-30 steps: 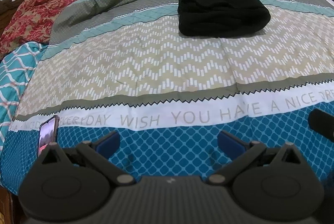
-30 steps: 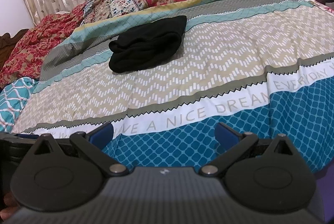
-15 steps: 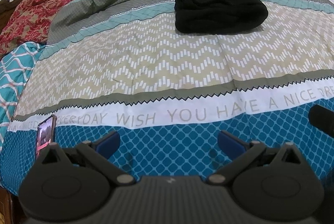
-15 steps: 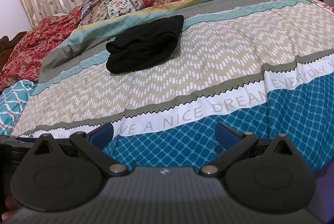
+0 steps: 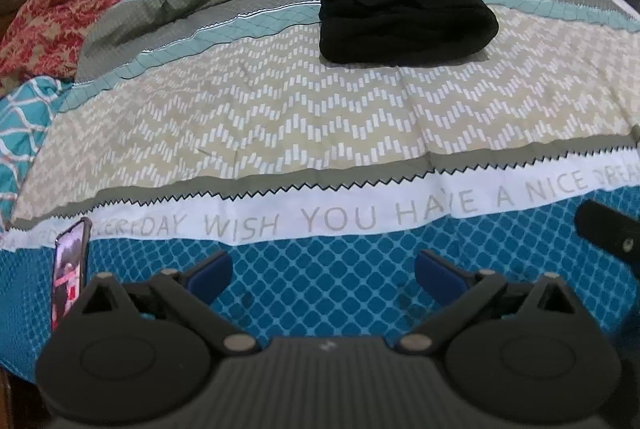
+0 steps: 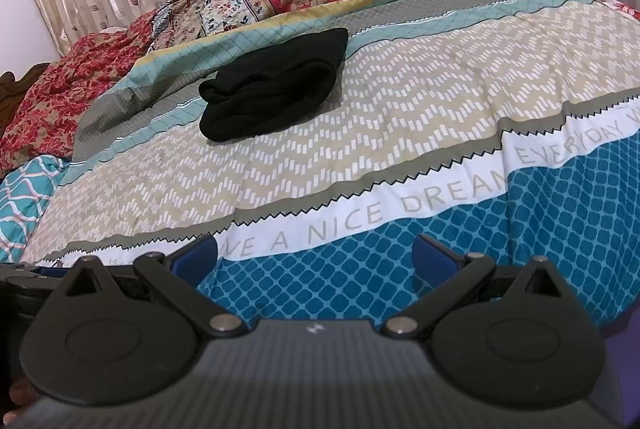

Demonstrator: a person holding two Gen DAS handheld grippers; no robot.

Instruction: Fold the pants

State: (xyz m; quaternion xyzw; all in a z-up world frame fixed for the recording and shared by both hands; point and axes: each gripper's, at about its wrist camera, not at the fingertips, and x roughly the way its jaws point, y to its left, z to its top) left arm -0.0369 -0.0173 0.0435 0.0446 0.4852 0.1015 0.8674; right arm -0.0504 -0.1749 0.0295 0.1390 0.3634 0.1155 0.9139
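Two grippers are hanging over the near blue edge of the bedspread (image 5: 280,117), and both are wide open and holding nothing. The left gripper (image 5: 323,267) and the right gripper (image 6: 314,253) are staying well apart from the black pants (image 5: 404,19). The pants are lying folded in a small bundle far up the bed, across the grey and teal stripes. A phone (image 5: 69,263) is standing by the left edge.

Left gripper (image 5: 323,275) jaws spread wide, right gripper (image 6: 316,255) likewise, both empty
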